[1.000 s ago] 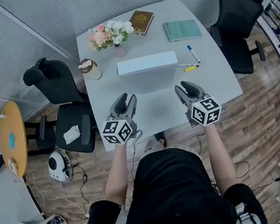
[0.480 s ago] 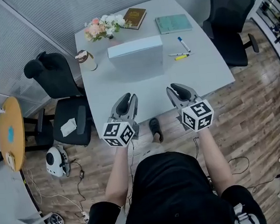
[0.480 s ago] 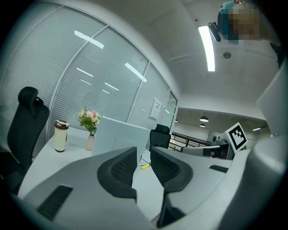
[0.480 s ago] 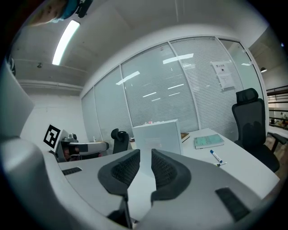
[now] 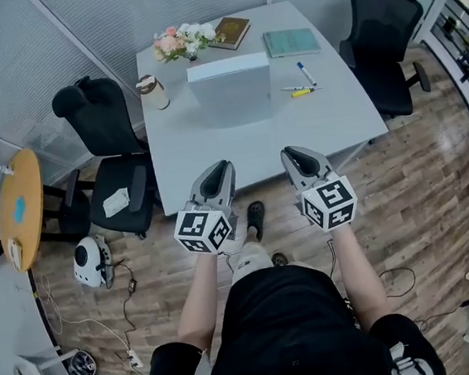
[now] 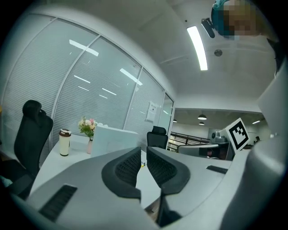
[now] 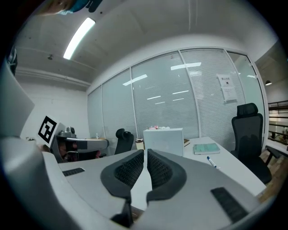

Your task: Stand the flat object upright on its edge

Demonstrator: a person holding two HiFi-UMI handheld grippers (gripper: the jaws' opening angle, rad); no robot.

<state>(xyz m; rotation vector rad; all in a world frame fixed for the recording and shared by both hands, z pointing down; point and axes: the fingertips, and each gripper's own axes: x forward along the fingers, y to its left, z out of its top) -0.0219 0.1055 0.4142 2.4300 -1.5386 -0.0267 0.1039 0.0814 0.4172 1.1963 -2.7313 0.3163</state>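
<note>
The flat box (image 5: 231, 87) stands upright on one long edge toward the far middle of the tabletop (image 5: 296, 134), its broad face turned to the person. Nothing props it, so it appears to balance by itself, and the task looks done.

The left tongs (image 5: 216, 174) and right tongs (image 5: 300, 157) hover side by side at the near edge of the tabletop, well apart from the box and pointing roughly level toward it. Both have just been closing and now show only a narrow slit, with nothing between them. Held this far off, they cannot nudge the box over, which is probably why they hang there.

The other things lie around the box and leave it room. A lidded cup (image 5: 153, 92) stands to its left, its contents hidden by the lid. Behind that, a small vase holds a bunch of flowers (image 5: 179, 40). A brown book (image 5: 230, 31) and a green notebook (image 5: 291, 42) lie flat at the far edge, and a marker (image 5: 307, 73) and a yellow pen (image 5: 301, 92) lie just right of the box.
</note>
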